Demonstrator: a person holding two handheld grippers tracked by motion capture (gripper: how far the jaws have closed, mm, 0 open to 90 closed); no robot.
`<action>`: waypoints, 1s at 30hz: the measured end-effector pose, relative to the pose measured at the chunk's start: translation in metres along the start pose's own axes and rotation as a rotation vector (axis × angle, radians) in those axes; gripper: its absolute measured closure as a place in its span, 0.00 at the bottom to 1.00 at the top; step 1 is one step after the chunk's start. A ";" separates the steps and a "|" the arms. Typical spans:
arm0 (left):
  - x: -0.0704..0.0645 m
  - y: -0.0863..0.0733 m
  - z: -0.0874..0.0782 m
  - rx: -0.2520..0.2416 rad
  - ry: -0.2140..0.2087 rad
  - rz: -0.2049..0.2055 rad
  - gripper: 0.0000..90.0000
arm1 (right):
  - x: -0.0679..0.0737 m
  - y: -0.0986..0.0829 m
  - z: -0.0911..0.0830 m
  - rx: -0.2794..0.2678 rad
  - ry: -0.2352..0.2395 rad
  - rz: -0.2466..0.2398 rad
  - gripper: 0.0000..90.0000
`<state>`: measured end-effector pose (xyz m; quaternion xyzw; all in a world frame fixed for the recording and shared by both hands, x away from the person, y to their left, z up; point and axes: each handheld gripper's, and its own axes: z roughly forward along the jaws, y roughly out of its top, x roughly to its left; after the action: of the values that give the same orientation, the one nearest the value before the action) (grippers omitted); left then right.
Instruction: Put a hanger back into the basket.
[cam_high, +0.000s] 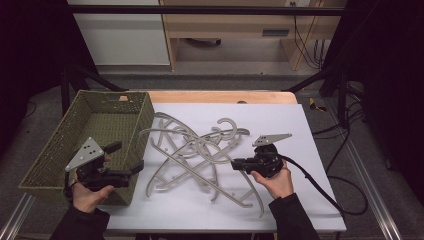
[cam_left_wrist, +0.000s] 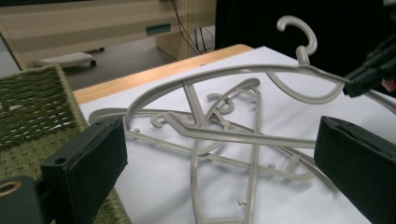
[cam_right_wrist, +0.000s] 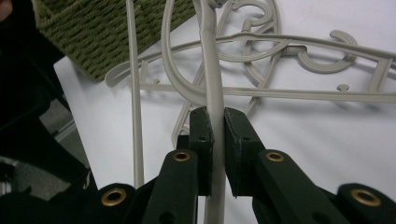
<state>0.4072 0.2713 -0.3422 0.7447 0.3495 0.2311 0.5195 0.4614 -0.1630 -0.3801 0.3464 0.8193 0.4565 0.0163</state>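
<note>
High view: a tangle of pale grey hangers (cam_high: 200, 150) heaped on the white sheet (cam_high: 300, 130) covering the table, just beside the green woven basket (cam_high: 55, 150) at the left. Right gripper (cam_high: 235, 163) reaching into the heap from its right edge, hand (cam_high: 276, 181) behind it. Left gripper (cam_high: 136, 168) held over the basket's near right corner, pointed at the heap but apart from it. Probably sorting work, hangers out of the tangle and into the basket (hence the basket so close and still bare inside).

Left gripper view: jaws spread wide, nothing between the padded fingers (cam_left_wrist: 88, 163), just the sheet and the pile ahead. Clear from here, and not from above, that one hanger (cam_left_wrist: 243, 74) is lifted off the rest, its hook (cam_left_wrist: 299, 32) up in the air, one end held by the tip of the other gripper (cam_left_wrist: 369, 72). Basket weave (cam_left_wrist: 28, 107) close on the left. Likely waiting to take or steady the raised hanger.

Right gripper view: jaws nearly together, pinching a thin grey bar of that hanger (cam_right_wrist: 212, 84) between the pads (cam_right_wrist: 201, 135). Grip confirmed here (the high view leaves it too small to judge). Other hangers (cam_right_wrist: 299, 93) flat on the sheet beyond, basket corner (cam_right_wrist: 98, 32) at upper left. Grip on a slim end bar, presumably to draw the piece free without dragging its neighbours.
</note>
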 end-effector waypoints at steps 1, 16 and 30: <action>-0.003 0.001 0.002 0.013 -0.007 0.012 0.02 | 0.000 0.001 -0.001 0.006 0.003 -0.011 0.92; -0.036 0.008 0.037 0.208 -0.122 0.188 0.12 | 0.012 0.006 -0.007 0.152 0.060 -0.167 0.92; -0.054 0.007 0.071 0.347 -0.193 0.326 0.45 | 0.022 0.006 -0.002 0.205 0.113 -0.226 0.92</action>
<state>0.4244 0.1857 -0.3599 0.8880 0.2077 0.1761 0.3706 0.4474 -0.1499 -0.3681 0.2257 0.8950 0.3845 -0.0139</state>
